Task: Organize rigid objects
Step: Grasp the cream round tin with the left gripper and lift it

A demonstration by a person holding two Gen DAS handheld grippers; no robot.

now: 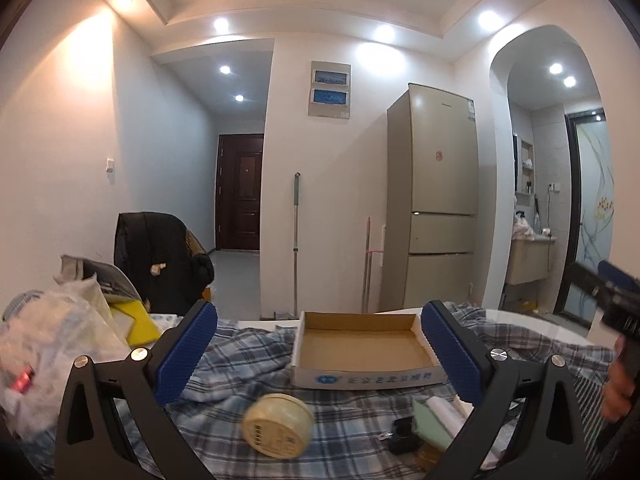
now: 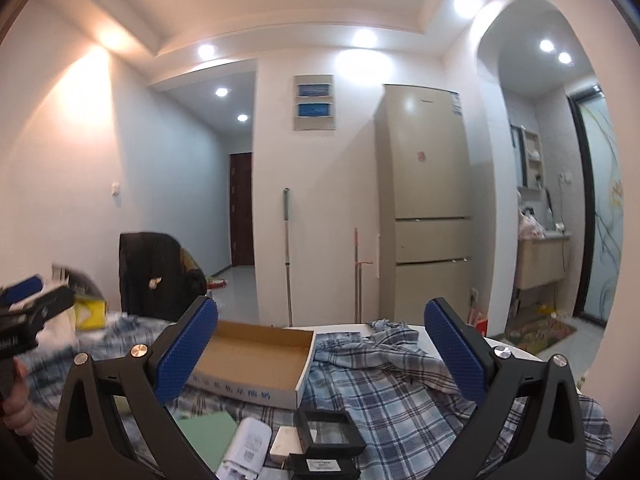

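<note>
Shallow brown cardboard tray with white printed rim (image 1: 362, 350) sits empty on blue plaid cloth over the desk (image 1: 248, 364), 12 o'clock of the left tool (image 1: 320, 360). Round cream plastic jar (image 1: 278, 424) lies tipped at 6 o'clock of the tray. Left tool released, holding nothing; right tool (image 2: 322, 360) likewise. Suggest: straddle jar squarely, close gently, since it may roll.

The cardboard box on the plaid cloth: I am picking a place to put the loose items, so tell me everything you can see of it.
The cardboard box is a shallow open tray, plain brown inside, white outside, with blue print and a round blue logo on its front wall. It looks empty and lies flat on the plaid cloth, beyond the small items. No lid shows. Nothing grips it: both hand-held grippers are open and short of it.
</note>
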